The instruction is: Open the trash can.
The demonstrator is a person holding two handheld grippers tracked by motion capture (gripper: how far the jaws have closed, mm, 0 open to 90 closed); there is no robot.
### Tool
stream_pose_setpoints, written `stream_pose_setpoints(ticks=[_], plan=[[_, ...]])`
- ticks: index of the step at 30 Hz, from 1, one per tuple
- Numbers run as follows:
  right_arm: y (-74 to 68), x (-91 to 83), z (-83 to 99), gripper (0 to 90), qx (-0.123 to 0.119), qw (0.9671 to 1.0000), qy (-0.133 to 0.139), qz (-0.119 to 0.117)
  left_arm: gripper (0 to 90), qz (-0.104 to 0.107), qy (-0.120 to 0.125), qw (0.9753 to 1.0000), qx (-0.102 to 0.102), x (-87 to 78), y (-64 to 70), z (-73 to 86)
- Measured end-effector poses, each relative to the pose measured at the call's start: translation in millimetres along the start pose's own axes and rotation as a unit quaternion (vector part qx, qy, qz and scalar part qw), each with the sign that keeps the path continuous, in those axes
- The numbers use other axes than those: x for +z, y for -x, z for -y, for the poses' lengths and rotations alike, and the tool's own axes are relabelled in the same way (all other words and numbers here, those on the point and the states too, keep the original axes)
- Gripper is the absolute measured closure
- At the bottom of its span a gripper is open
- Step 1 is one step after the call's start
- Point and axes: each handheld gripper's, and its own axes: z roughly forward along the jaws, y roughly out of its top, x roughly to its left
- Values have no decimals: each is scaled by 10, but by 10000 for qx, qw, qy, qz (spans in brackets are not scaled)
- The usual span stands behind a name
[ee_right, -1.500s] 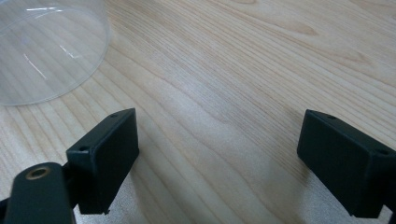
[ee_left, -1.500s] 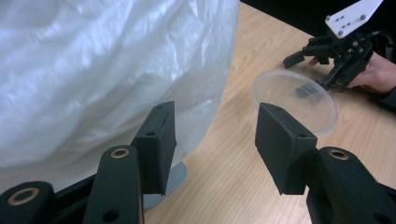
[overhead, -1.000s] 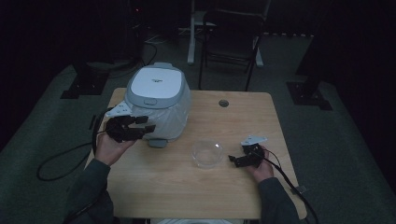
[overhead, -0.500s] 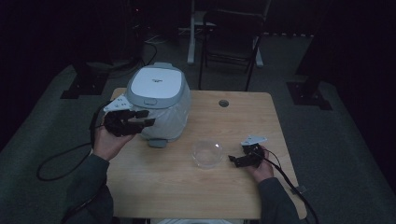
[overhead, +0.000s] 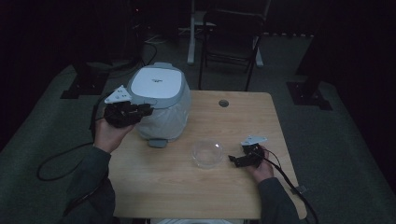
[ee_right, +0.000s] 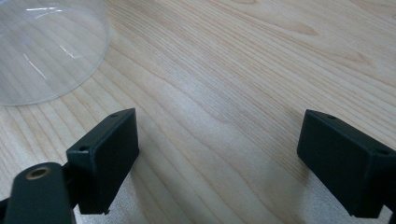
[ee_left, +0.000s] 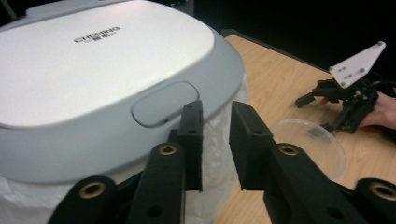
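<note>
High view: 1 white rice cooker [overhead: 160,102], lid closed, stands at the far left of the wooden counter [overhead: 196,196]. The left gripper [overhead: 140,110] is held raised against the cooker's left side, its tips at the lid rim. 1 clear bowl [overhead: 207,154] sits near the counter's middle, towards the right. The right gripper [overhead: 232,160] lies low on the counter just beside the bowl's right edge, not touching it.

Left gripper view: the fingers [ee_left: 192,140] stand narrow, a slim gap between them, holding nothing. They sit just in front of the oval release button [ee_left: 164,101] on the grey lid rim of the rice cooker [ee_left: 93,70]; contact cannot be told. The bowl [ee_left: 310,147] and the right gripper [ee_left: 348,100] lie farther off on the counter [ee_left: 280,79].

Right gripper view: the fingers [ee_right: 105,158] are spread wide, empty, resting low over bare counter [ee_right: 224,84]. The bowl [ee_right: 46,46] lies at the upper left, apart from the fingers.
</note>
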Motion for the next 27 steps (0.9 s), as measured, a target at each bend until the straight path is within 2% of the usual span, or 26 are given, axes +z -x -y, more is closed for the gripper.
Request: stream_pose_setpoints(ticks=[6,9,12,22,27], plan=[[0,0,0,118,2,10000,1,-1,900,-63,-32,10000,10,51,-44,-24],[0,0,0,118,3,10000,0,-1,900,-58,-16,10000,26,48,-49,-39],[-1,0,0,118,2,10000,1,0,900,-173,14,9998,2,44,-54,-62],[-1,0,0,118,5,10000,0,2,900,-206,82,9997,-77,123,-97,-130],[0,0,0,118,1,10000,1,1,900,-213,76,9997,-35,148,-99,-150]])
